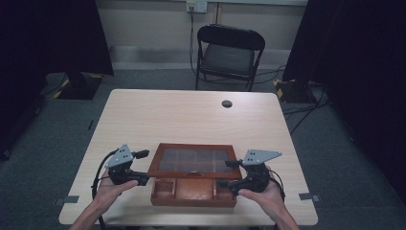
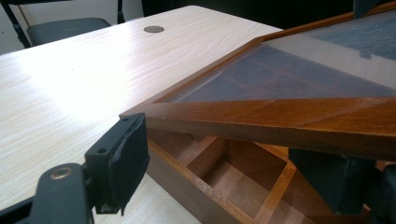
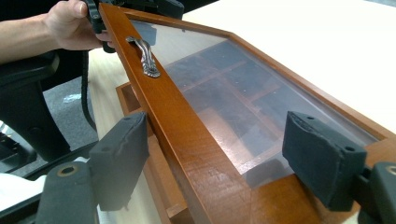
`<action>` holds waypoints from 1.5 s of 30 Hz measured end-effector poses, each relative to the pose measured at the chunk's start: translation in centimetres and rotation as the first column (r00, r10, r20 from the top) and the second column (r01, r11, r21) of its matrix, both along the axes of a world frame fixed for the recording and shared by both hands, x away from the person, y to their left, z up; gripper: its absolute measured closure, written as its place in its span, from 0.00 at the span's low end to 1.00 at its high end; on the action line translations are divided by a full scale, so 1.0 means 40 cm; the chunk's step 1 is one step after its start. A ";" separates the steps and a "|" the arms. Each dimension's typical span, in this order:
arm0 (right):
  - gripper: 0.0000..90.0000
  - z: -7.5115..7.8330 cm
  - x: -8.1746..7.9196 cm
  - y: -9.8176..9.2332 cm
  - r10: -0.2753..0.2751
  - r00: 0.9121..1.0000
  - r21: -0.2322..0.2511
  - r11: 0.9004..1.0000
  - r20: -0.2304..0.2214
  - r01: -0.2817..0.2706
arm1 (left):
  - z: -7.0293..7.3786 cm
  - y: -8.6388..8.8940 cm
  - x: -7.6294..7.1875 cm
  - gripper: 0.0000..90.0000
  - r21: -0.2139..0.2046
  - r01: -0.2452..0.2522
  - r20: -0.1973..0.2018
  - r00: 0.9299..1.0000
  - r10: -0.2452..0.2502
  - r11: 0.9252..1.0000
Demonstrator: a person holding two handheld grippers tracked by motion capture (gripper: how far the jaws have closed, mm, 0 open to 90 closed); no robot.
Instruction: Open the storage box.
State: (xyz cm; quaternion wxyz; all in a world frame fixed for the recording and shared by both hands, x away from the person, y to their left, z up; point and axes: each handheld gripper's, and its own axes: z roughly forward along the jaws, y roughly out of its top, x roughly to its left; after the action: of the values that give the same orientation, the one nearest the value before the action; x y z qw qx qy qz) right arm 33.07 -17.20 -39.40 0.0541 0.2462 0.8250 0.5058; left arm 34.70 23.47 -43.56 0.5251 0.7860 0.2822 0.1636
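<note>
The wooden box (image 1: pixel 194 190) sits at the tabletop's (image 1: pixel 191 115) near edge, its glass lid (image 1: pixel 194 161) half-raised, the left gripper (image 1: pixel 143 178) and right gripper (image 1: pixel 221 183) straddling its front corners with spread jaws, apparently to swing it evenly.

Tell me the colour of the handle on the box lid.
Dull silver-grey metal, ornately patterned; the handle shows best in the right gripper view.

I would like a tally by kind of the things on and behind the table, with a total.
Brown wooden box with glass-panelled lid: 1
Hand-held black two-jaw grippers: 2, left gripper and right gripper
Black folding chair: 1
Light wooden table: 1
Total: 5
</note>
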 end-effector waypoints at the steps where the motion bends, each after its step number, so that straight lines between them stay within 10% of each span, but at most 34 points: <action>1: 0.25 0.001 0.000 -0.002 -0.002 1.000 0.000 1.000 0.005 0.002 | 0.001 -0.001 -0.001 0.23 -0.006 -0.003 0.000 1.000 0.003 1.000; 27: 0.20 0.015 0.038 -0.035 -0.076 0.996 0.010 0.997 0.044 0.076 | 0.042 -0.016 0.023 0.33 -0.051 0.014 0.015 1.000 -0.013 0.999; 45: 0.42 0.016 0.088 -0.053 -0.122 0.991 0.058 0.991 0.052 0.119 | 0.067 -0.030 0.045 0.44 -0.090 0.036 0.032 0.999 -0.033 0.995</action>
State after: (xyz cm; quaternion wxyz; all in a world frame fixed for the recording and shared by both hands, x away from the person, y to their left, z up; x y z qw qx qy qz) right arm 36.59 -19.31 -38.74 0.1007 0.2827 0.7928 0.5305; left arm 36.49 22.29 -40.86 0.5672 0.7635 0.2677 0.1536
